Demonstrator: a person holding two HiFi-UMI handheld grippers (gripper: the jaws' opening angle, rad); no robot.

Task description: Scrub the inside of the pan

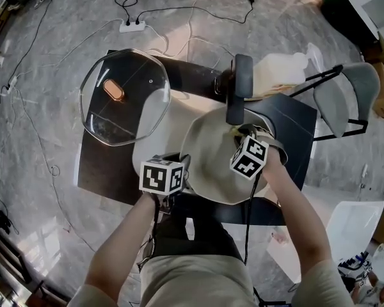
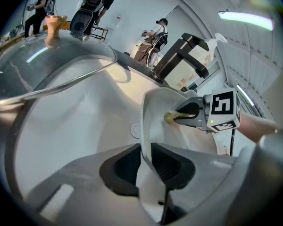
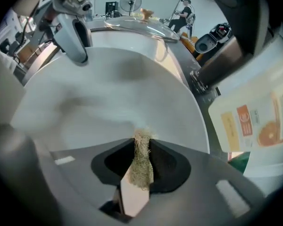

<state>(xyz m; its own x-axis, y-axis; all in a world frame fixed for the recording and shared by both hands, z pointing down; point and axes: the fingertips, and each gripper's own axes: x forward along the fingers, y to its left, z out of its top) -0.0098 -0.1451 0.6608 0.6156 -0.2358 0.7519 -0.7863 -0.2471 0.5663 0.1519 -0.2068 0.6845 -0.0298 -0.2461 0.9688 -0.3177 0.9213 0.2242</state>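
Observation:
The pan (image 1: 211, 165), pale inside with a black handle (image 1: 238, 88), stands on a dark table (image 1: 109, 171). My left gripper (image 1: 181, 166) is shut on the pan's near rim; in the left gripper view the thin rim (image 2: 145, 121) runs up between the two pads of my left gripper (image 2: 146, 157). My right gripper (image 1: 237, 135) reaches into the pan from the right, shut on a tan fibrous scrub pad (image 3: 142, 161). In the right gripper view the pad's frayed tip sticks out past the jaws of my right gripper (image 3: 141, 147), just over the pan's inner wall (image 3: 118, 88).
A glass lid (image 1: 125, 94) with a copper knob lies on the table left of the pan. A white soap bottle (image 1: 278, 69) stands behind the pan's handle. A grey chair (image 1: 345, 98) is at the right. Cables and a power strip (image 1: 132, 25) lie on the floor.

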